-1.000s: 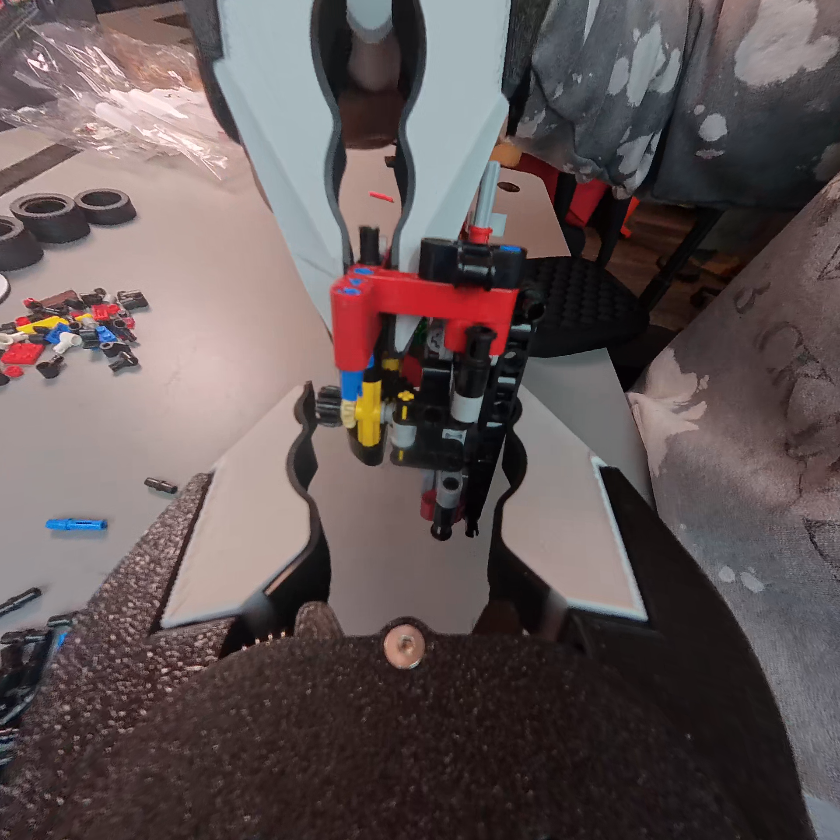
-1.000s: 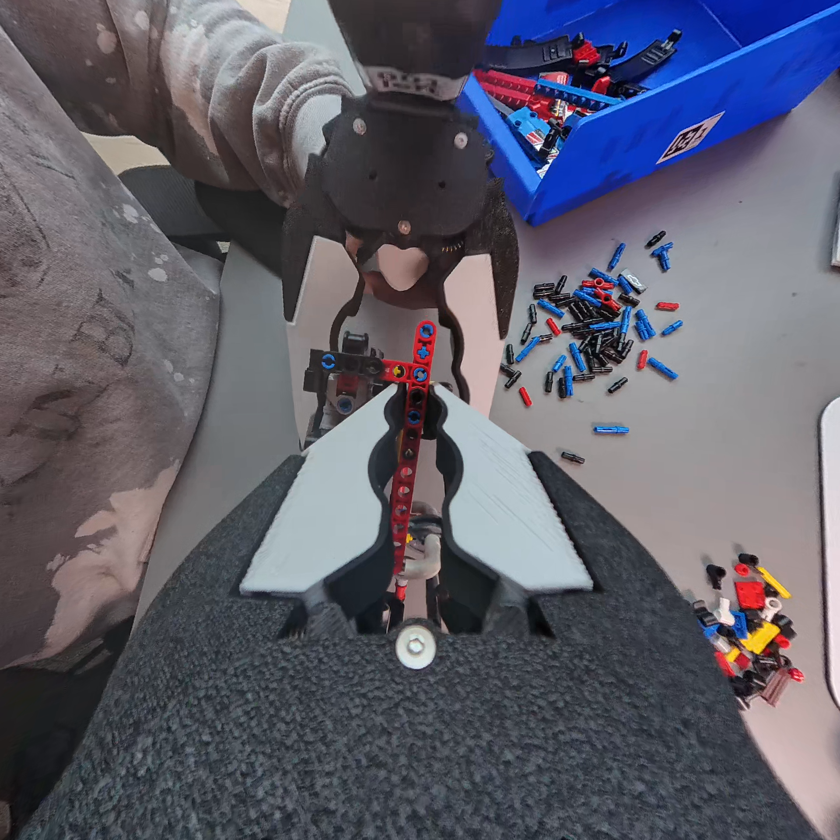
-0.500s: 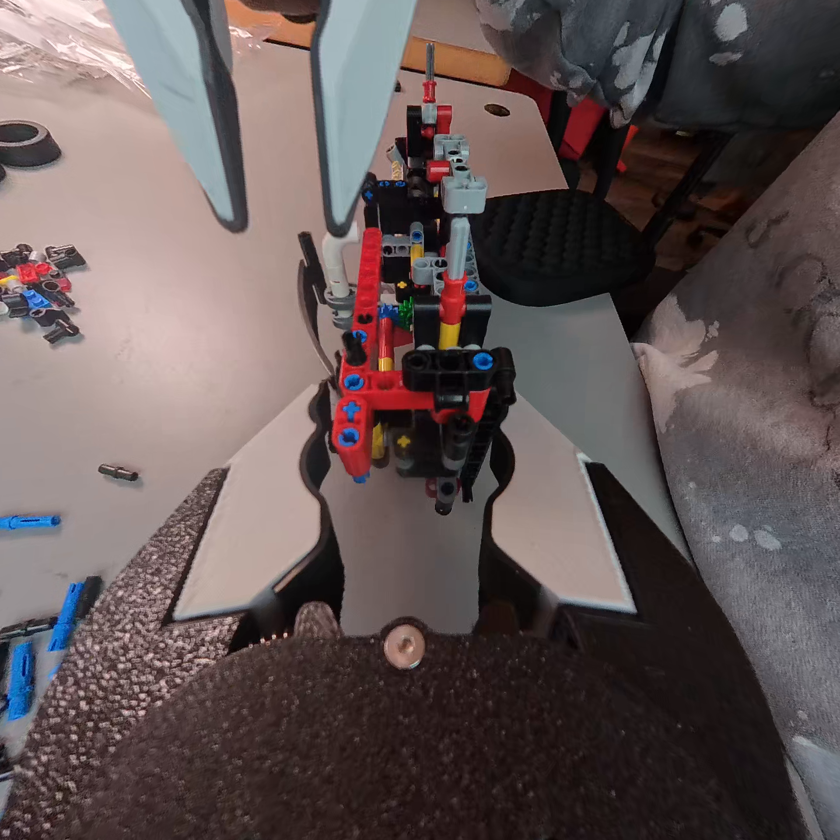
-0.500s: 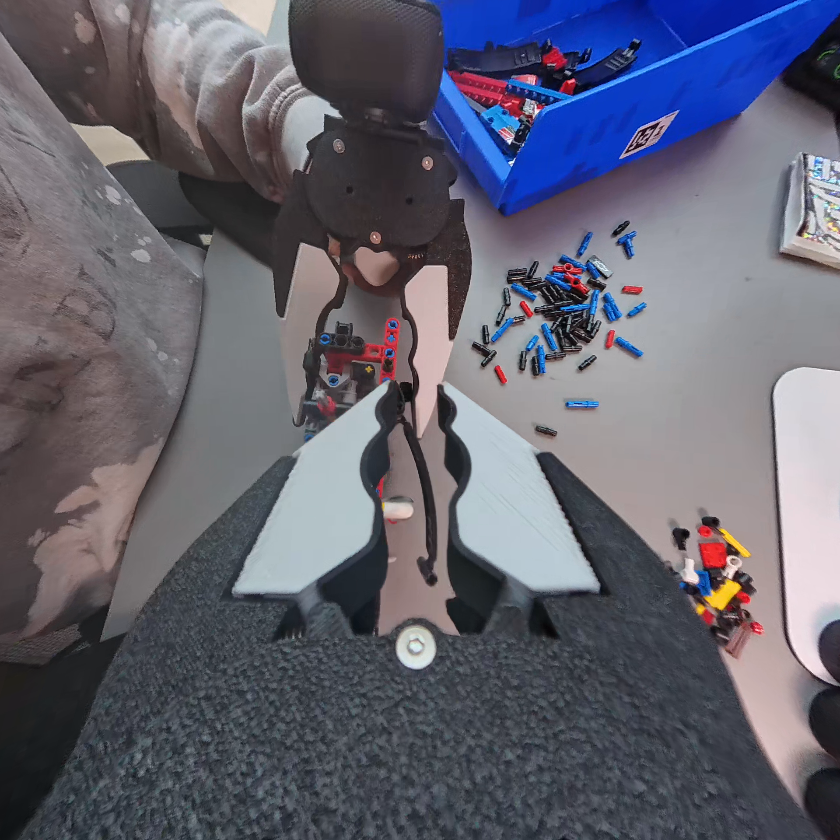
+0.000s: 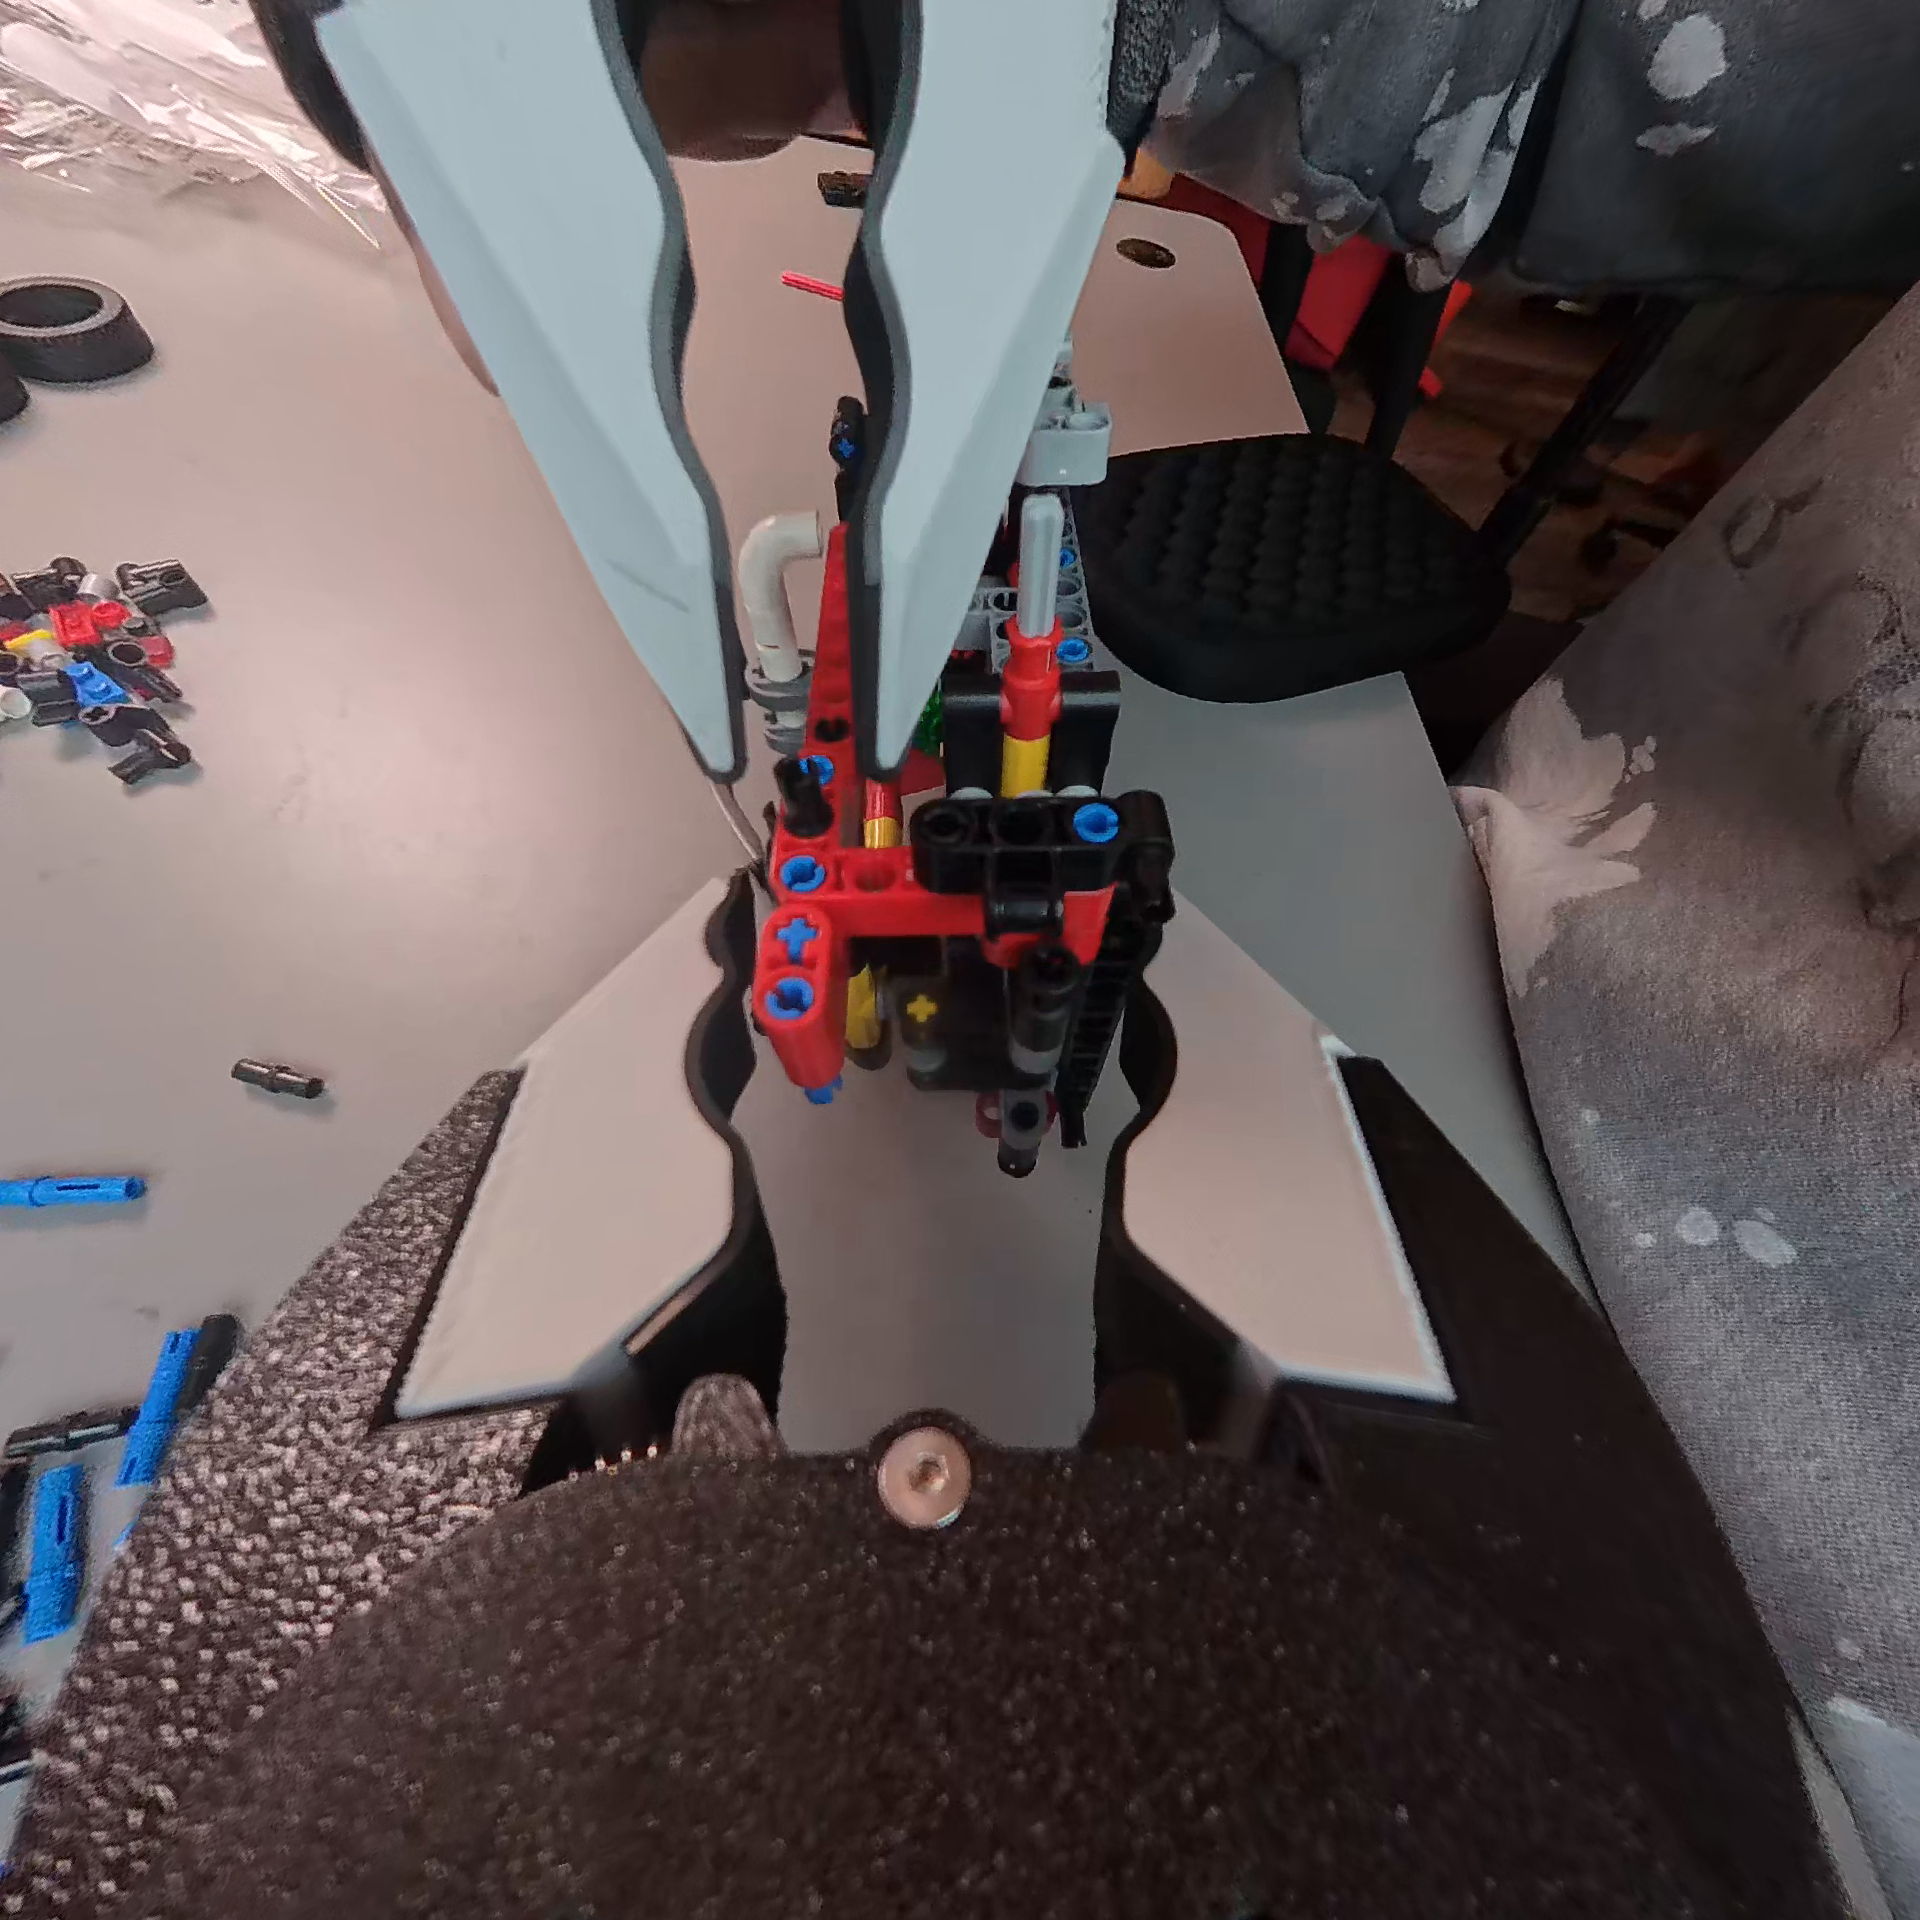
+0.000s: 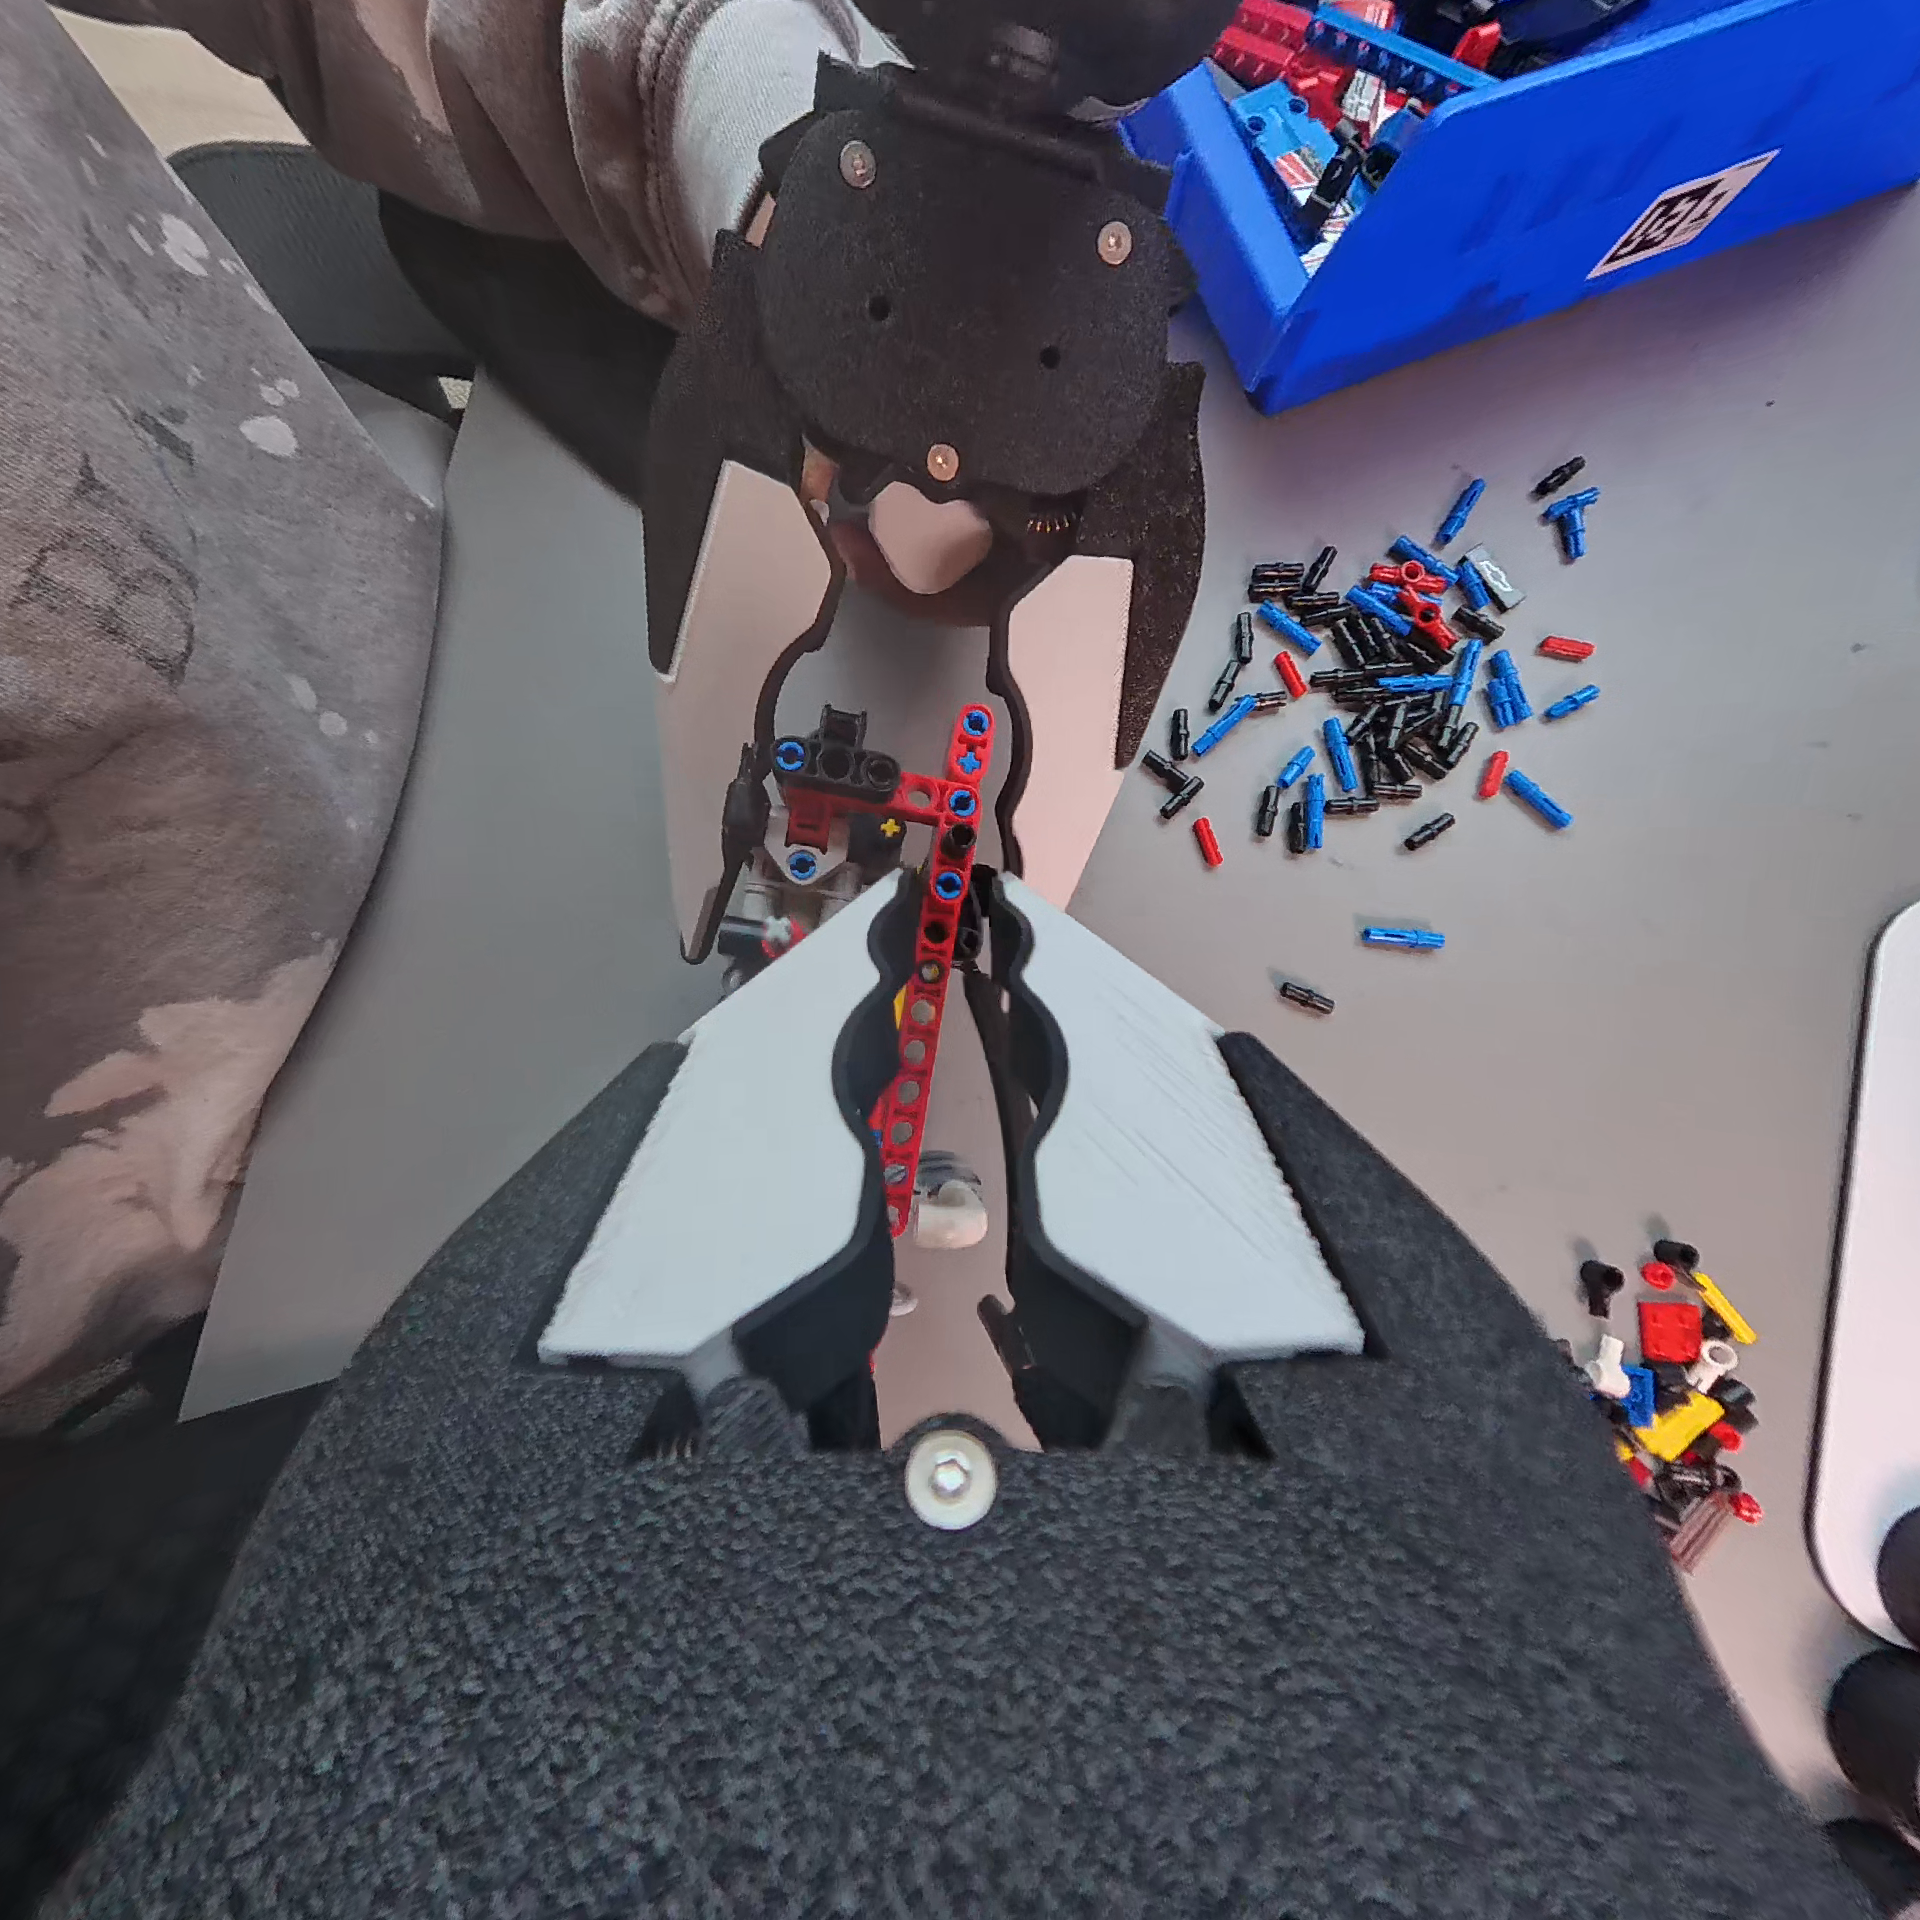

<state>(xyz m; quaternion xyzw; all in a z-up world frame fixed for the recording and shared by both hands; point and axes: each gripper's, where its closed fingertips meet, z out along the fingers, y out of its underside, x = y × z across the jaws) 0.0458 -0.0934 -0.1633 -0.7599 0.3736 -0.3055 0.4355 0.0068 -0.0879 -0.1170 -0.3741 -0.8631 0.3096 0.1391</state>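
A small model of red, black, yellow and grey building pieces (image 5: 997, 862) hangs over the grey table edge (image 5: 1247, 790). My left gripper (image 5: 940, 935) is shut on its near end, one finger on each side. My right gripper (image 5: 800, 769) comes in from the opposite side. Its light grey fingers (image 6: 1122, 1122) are closed on the model's long red beam (image 5: 831, 644), next to a white bent tube (image 5: 769, 582). In the right wrist view the red beam (image 6: 920, 1039) runs between my right gripper's (image 6: 945, 904) fingers. Beyond it the left gripper (image 6: 857, 883) holds the model (image 6: 831, 769).
A blue bin of parts (image 6: 1507, 208) stands at the back. A heap of black, blue and red pins (image 6: 1382, 675) and a small mixed pile (image 6: 1673, 1371) lie on the table. Black tyres (image 5: 68, 327), a chair seat (image 5: 1278, 551) and a person's grey sleeve (image 6: 156, 623) are close by. There is about 6 centimetres between the tips of the two grippers.
Half a second ago my right gripper had come off the model and hung beside it. Now it is back with its fingers on the red beam. The left gripper kept its hold.
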